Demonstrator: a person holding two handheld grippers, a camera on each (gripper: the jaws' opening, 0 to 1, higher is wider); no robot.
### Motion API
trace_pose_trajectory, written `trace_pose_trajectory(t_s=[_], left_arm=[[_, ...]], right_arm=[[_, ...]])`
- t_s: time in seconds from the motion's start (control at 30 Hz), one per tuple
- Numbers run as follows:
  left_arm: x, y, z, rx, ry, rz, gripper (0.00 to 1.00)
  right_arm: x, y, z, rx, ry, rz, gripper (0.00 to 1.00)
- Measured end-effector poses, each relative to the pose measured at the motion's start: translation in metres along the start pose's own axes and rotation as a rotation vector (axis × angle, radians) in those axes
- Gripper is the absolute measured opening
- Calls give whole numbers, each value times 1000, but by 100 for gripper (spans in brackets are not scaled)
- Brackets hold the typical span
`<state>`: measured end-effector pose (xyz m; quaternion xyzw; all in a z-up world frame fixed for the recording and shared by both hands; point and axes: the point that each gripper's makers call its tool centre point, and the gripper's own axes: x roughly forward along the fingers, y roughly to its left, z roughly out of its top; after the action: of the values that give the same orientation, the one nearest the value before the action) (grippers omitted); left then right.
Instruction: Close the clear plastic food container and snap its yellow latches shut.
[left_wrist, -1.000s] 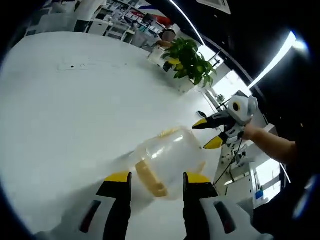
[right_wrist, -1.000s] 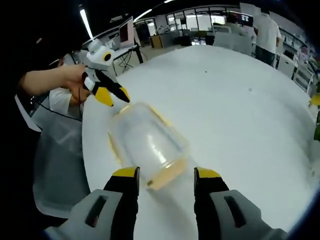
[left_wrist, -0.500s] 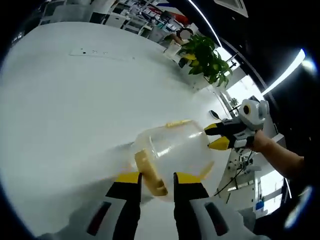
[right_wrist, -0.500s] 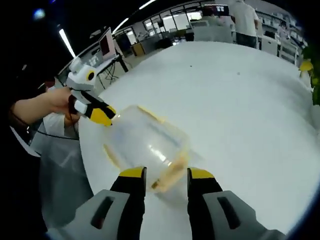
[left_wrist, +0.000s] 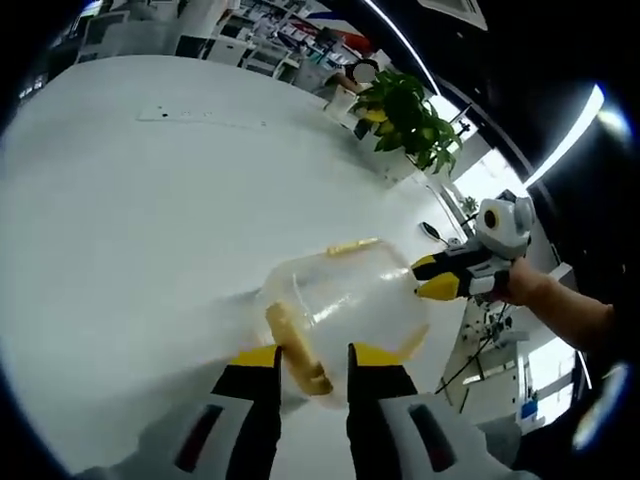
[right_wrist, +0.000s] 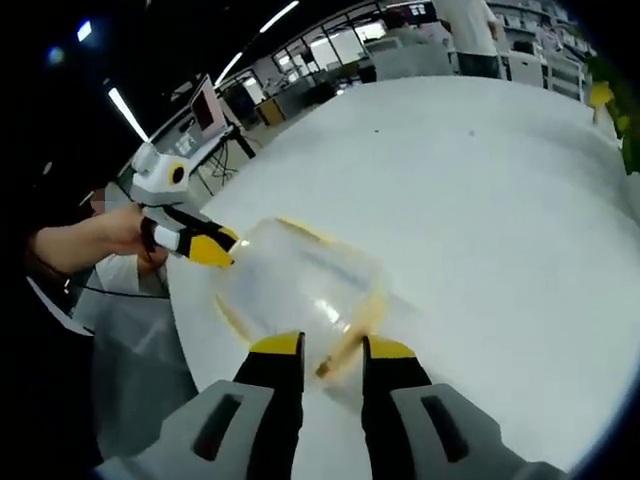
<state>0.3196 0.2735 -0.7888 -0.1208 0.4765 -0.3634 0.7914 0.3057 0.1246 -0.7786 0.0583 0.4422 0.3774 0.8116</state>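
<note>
Left gripper (left_wrist: 302, 356) and right gripper (right_wrist: 331, 347) — jaws pinching container (left_wrist: 345, 305) latches.

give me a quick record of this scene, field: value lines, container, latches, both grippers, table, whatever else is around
container: clear plastic food container on the white table, near its edge
latches: yellow latch at the left gripper's end, yellow latch at the right gripper's end
left gripper: jaws closed around the latch at its end
right gripper: jaws closed around the opposite latch
hand: person's hand holding the left gripper
background: potted plant at the table's far side, office desks beyond
</note>
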Motion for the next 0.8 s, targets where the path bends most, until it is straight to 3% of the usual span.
trace_pose_trajectory(t_s=[0.07,0.33,0.7,0.8], left_arm=[[5,-2,6,-7,1,8,16],[2,-5,2,-4,8,17,18],[-2,-5,3,94,-5,69,19],[-3,-5,6,169,-19,100,20]], right_arm=[[0,0,-1,0,2,2,17],[-1,1,-3,4,51,-16,19],[-2,1,-3,-14,67,-42,20],[-2,1,-2,-75,80,-85,20]])
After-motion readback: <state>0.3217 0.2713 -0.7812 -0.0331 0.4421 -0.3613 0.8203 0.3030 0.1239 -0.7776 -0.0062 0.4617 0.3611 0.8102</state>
